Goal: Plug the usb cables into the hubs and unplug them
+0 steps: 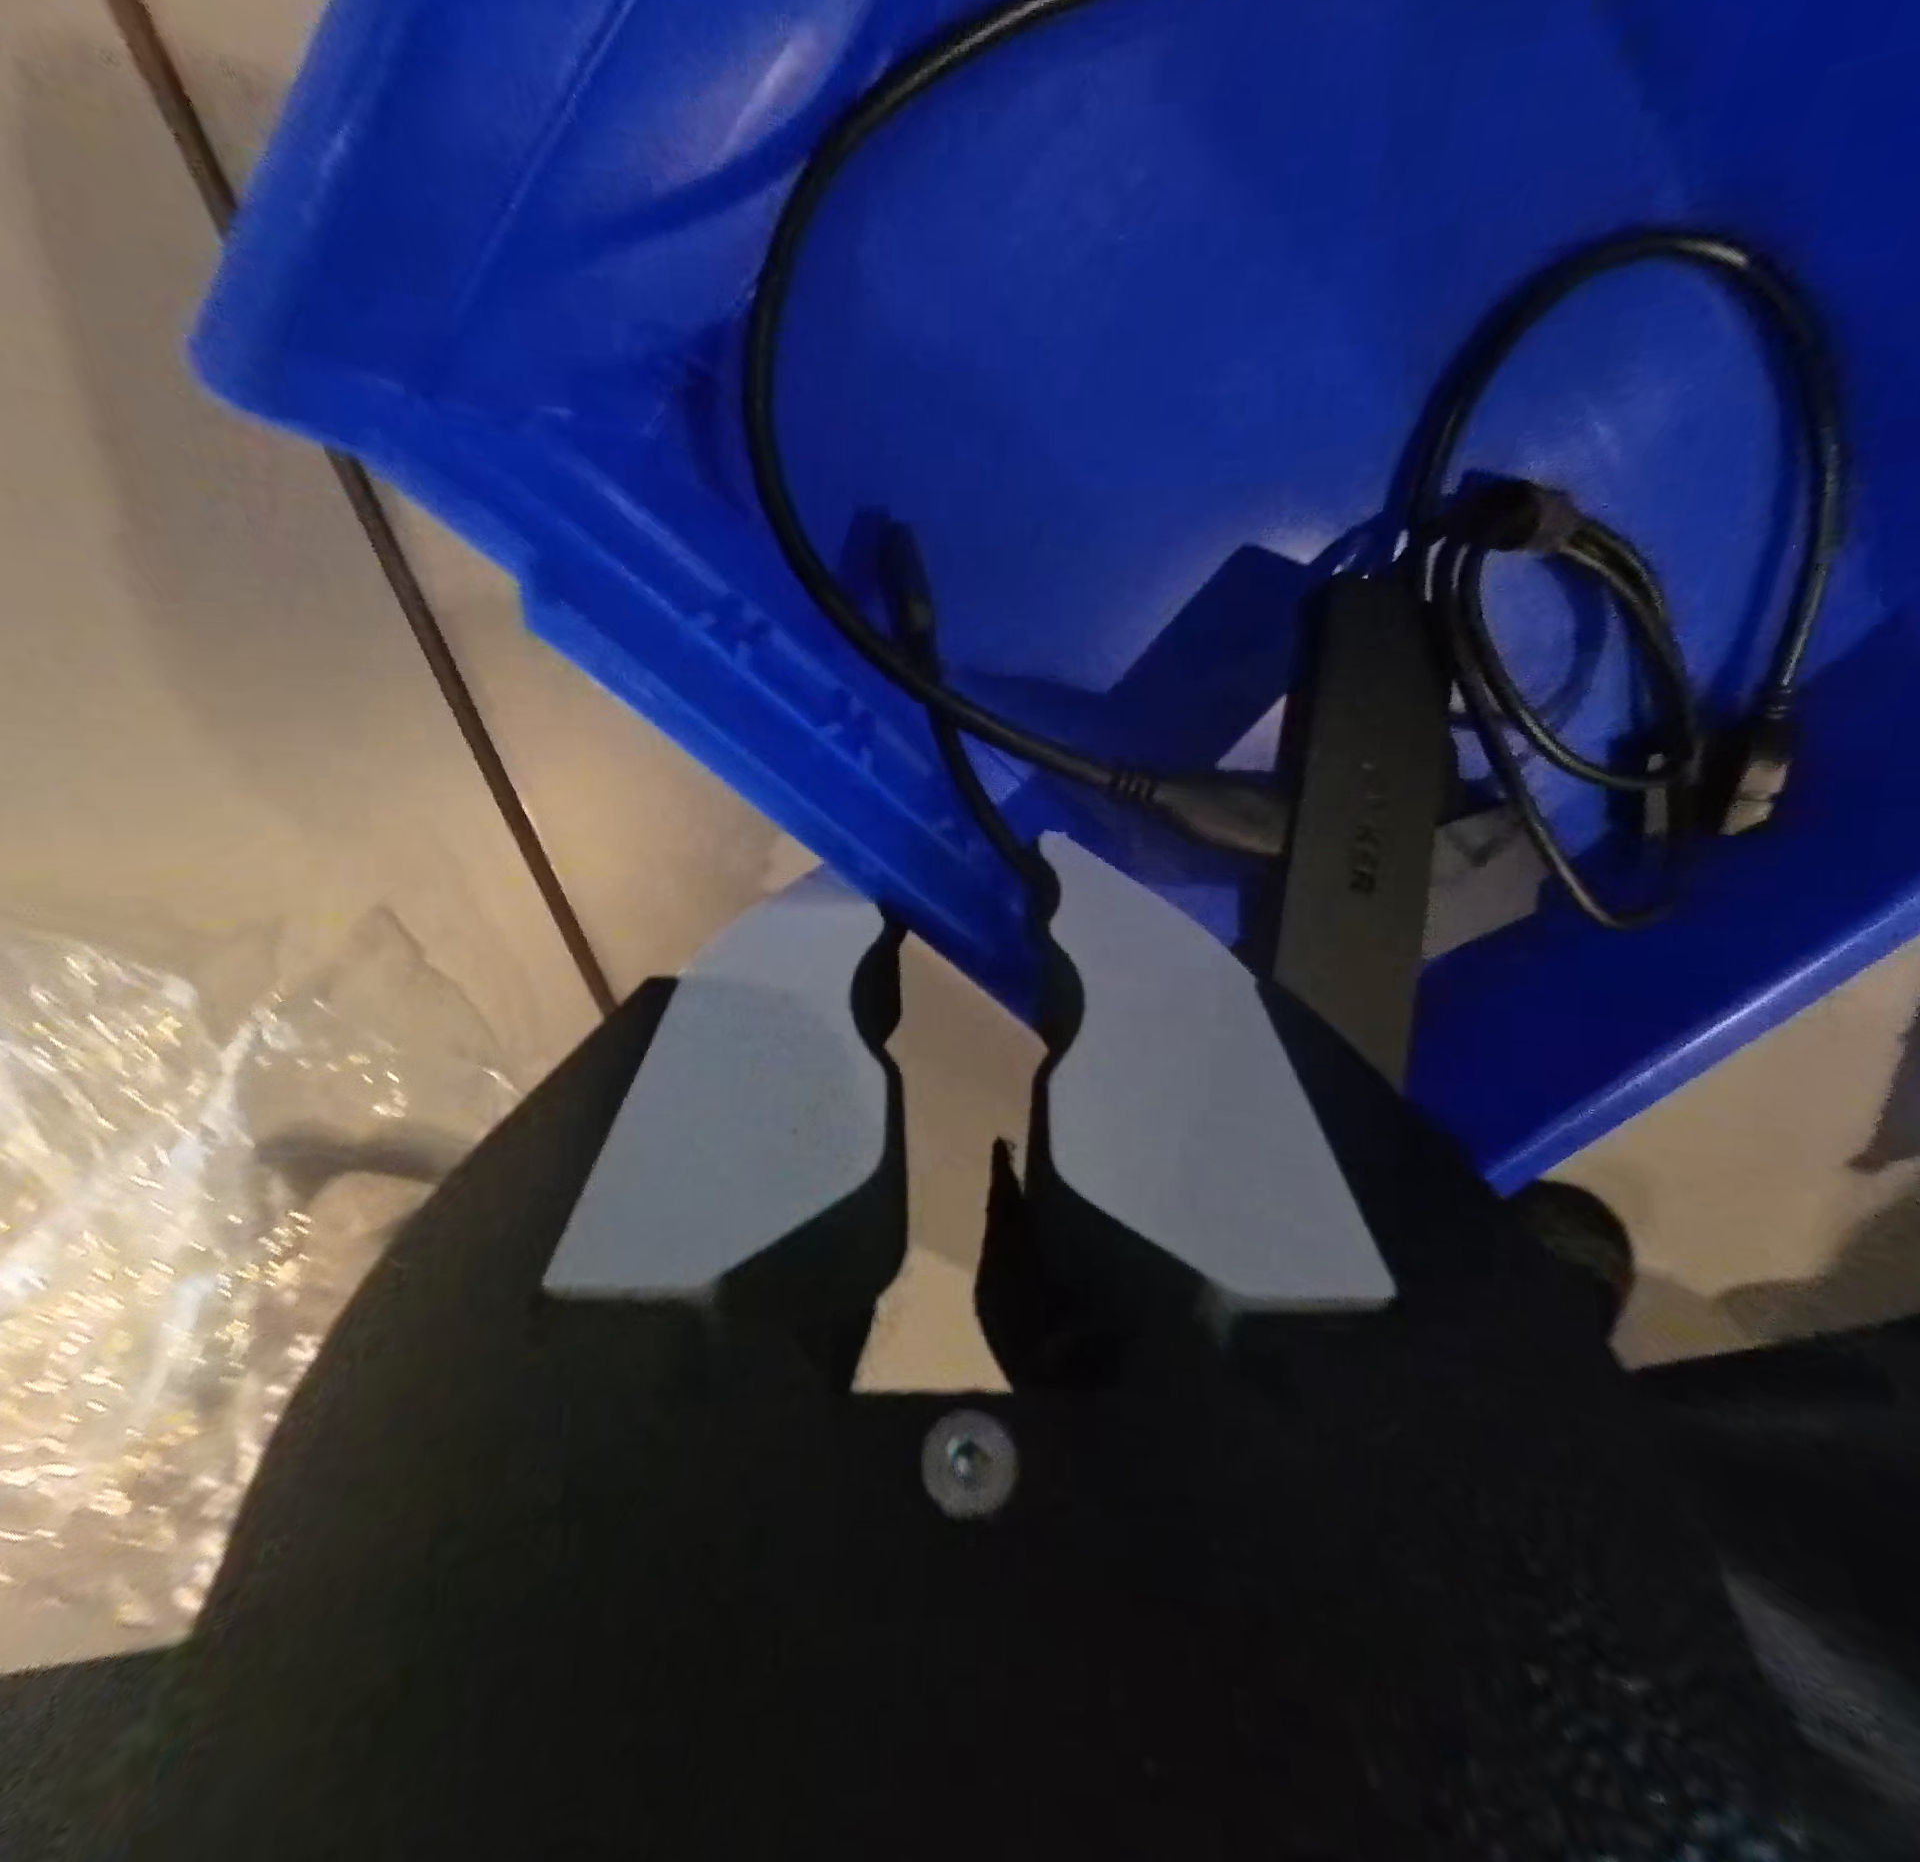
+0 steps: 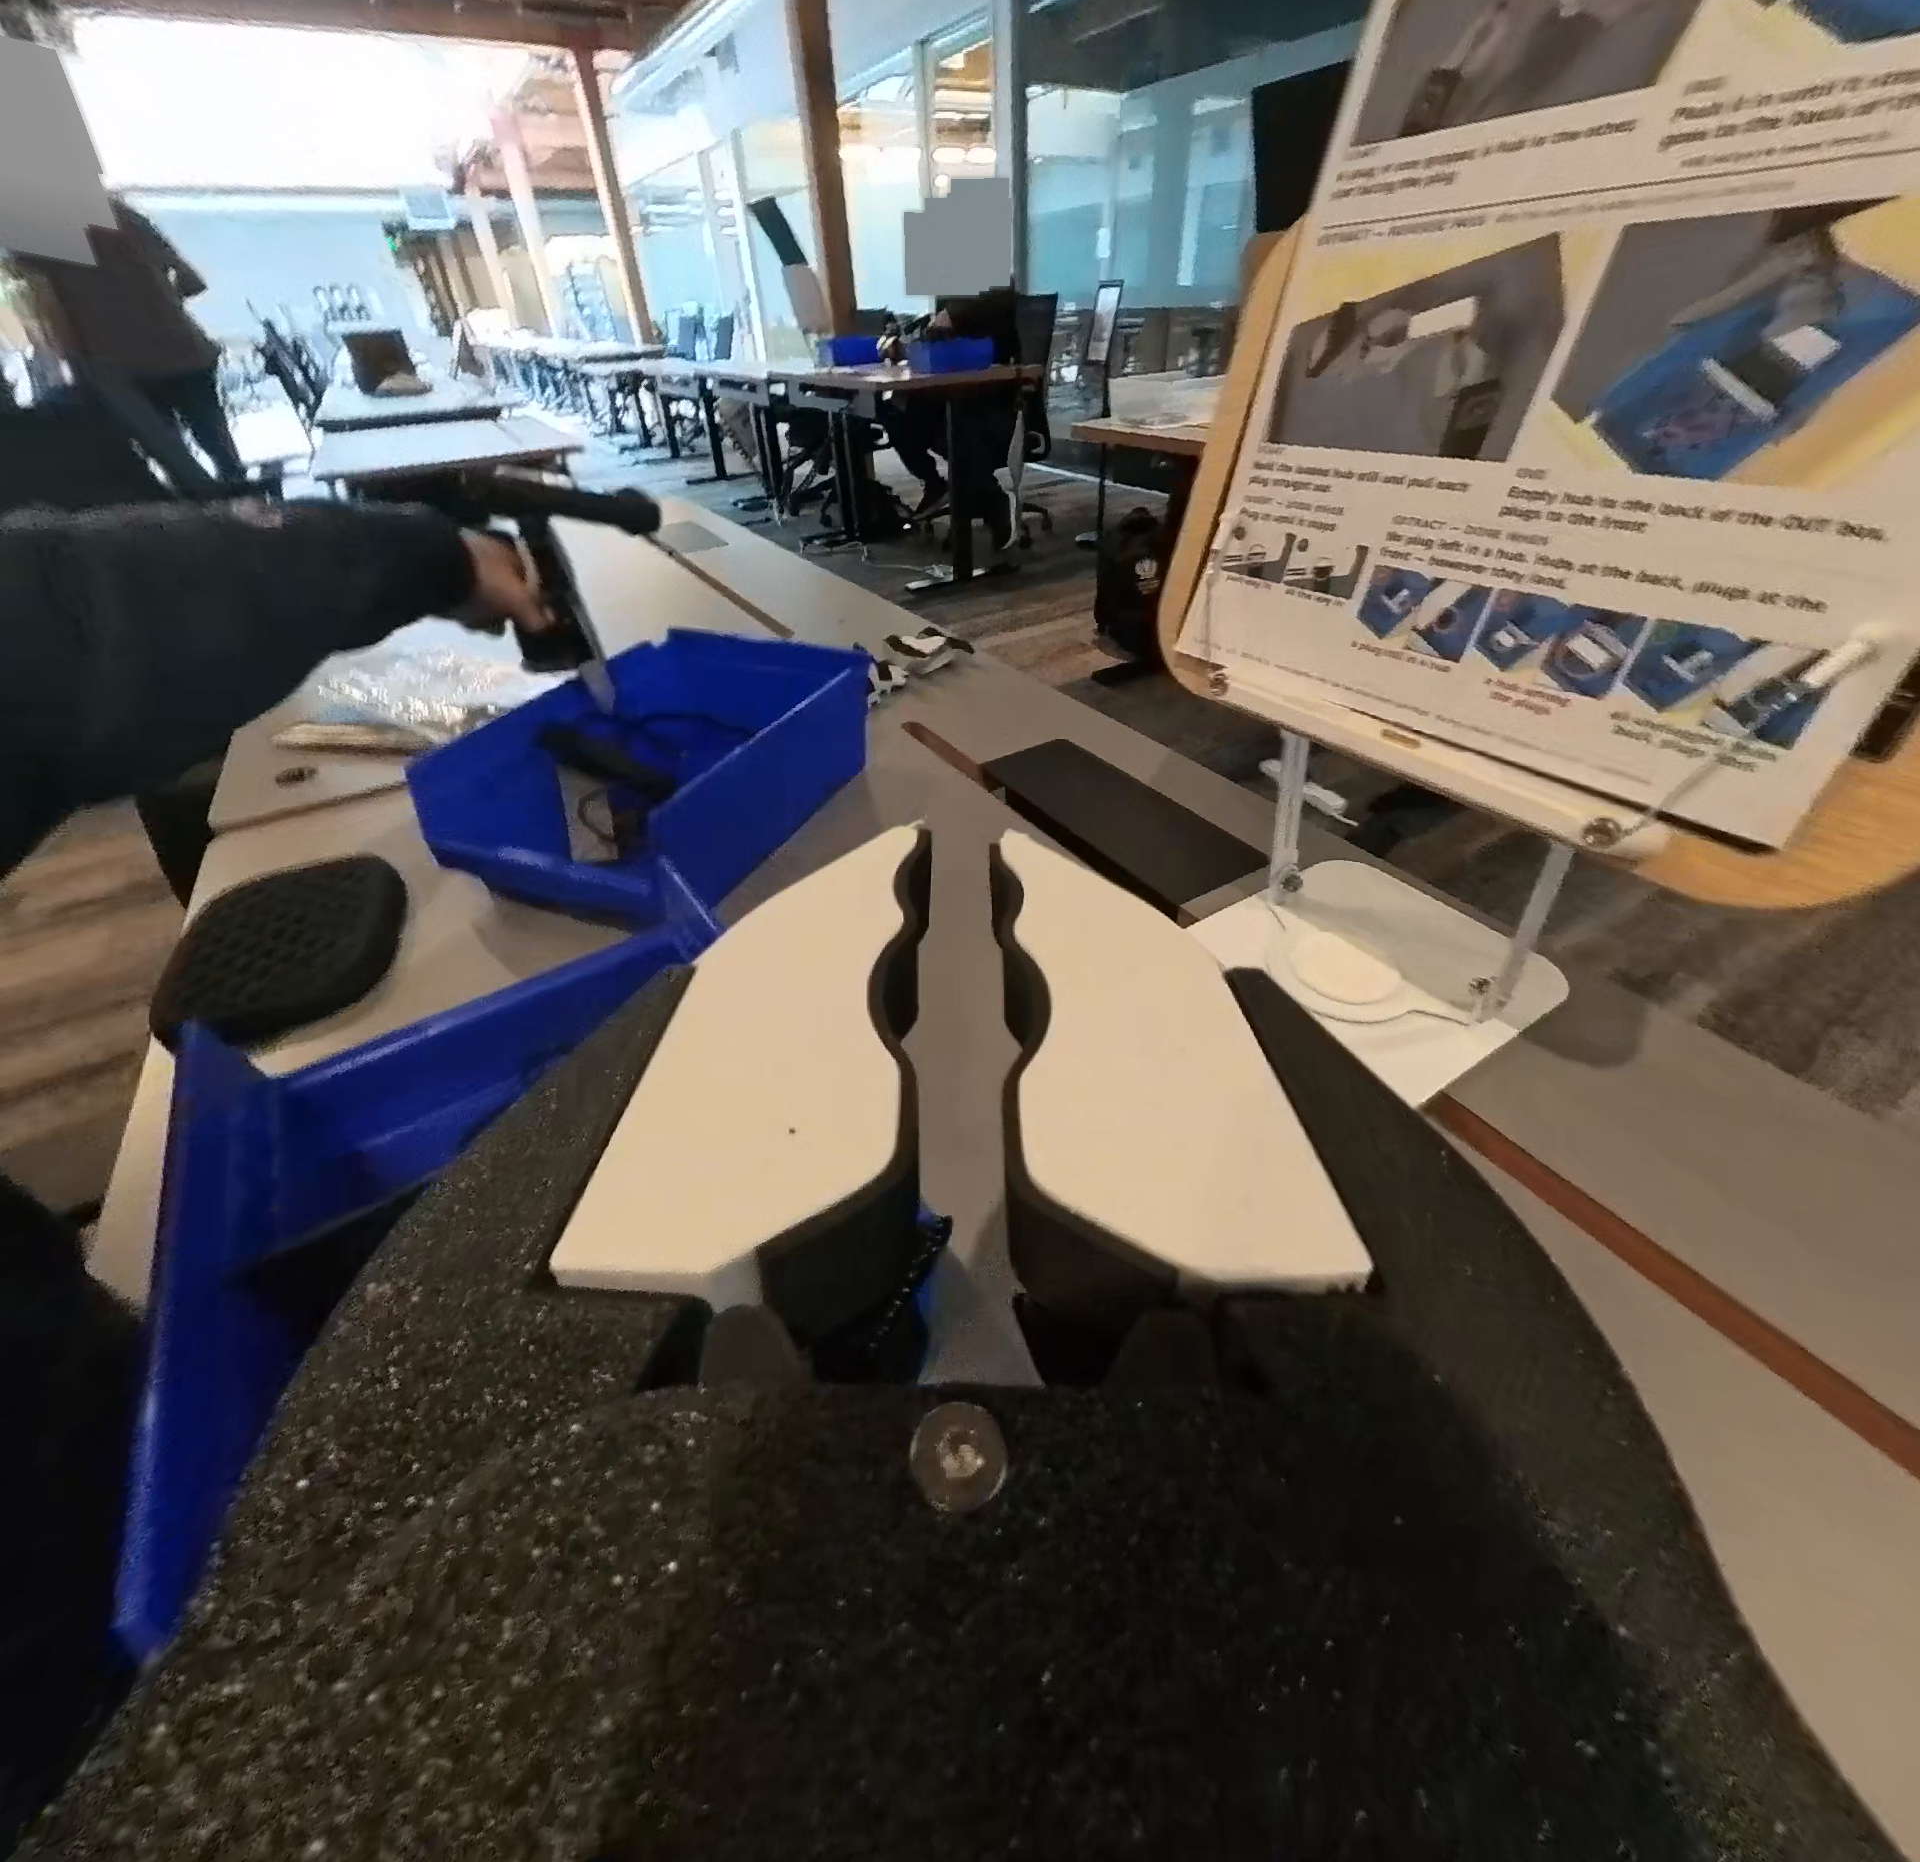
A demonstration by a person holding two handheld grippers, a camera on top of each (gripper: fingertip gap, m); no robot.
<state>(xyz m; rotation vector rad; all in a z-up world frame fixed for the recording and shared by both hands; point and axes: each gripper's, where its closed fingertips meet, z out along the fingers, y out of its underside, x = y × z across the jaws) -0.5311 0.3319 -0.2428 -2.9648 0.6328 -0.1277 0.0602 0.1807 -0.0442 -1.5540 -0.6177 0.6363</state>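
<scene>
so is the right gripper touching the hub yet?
Apart. The right wrist view shows the right gripper with nothing between its fingers, well short of the hub, which lies in the far blue bin.

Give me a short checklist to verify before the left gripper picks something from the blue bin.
1. Left gripper holds nothing, narrow gap between its fingers: ok.
2. Black hub lies inside the blue bin, in view: ok.
3. A cable looks plugged into the hub's side: cannot tell, picture blurred.
4. Coiled cable lies against the hub, may drag along: not ok.
5. Right gripper is free, away from that bin: ok.
6. Which hub ports are empty: cannot tell.
</scene>
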